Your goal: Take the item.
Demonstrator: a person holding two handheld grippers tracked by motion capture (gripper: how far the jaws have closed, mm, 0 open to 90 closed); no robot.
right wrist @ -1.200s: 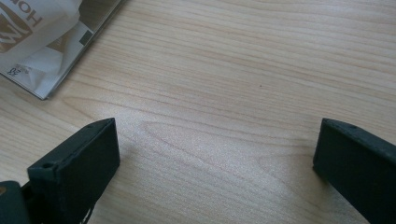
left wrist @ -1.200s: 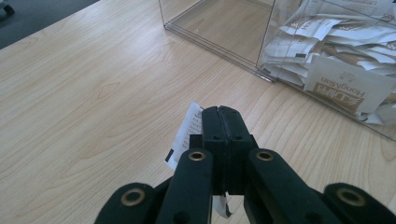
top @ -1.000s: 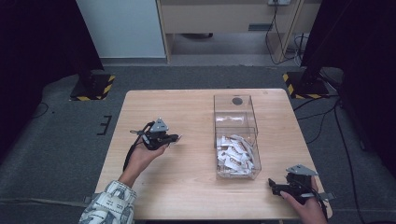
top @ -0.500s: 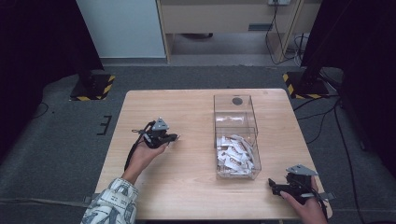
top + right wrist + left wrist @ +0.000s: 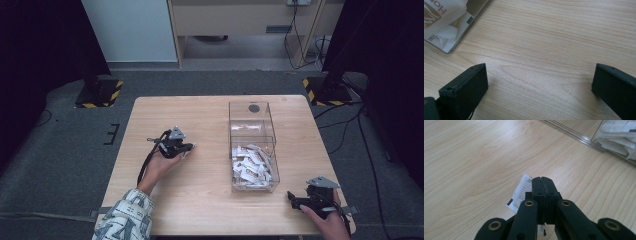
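My left gripper (image 5: 189, 147) hovers left of the table's middle, shut on a small white printed sachet. In the left gripper view the jaws of that gripper (image 5: 541, 179) are pressed together, and the sachet (image 5: 520, 192) sticks out to their left, just above the wood. A clear plastic box (image 5: 250, 122) stands right of centre. Its near half holds several white sachets (image 5: 252, 167), and its far half is bare. My right gripper (image 5: 291, 198) rests at the front right corner, open. In the right gripper view the right gripper (image 5: 540, 75) has only bare wood between its jaws.
The wooden table (image 5: 200, 120) has free room to the left and front of the box. The box's corner with sachets (image 5: 444, 22) lies at the upper left of the right gripper view. Its edge (image 5: 584, 138) crosses the top right of the left gripper view. Dark floor surrounds the table.
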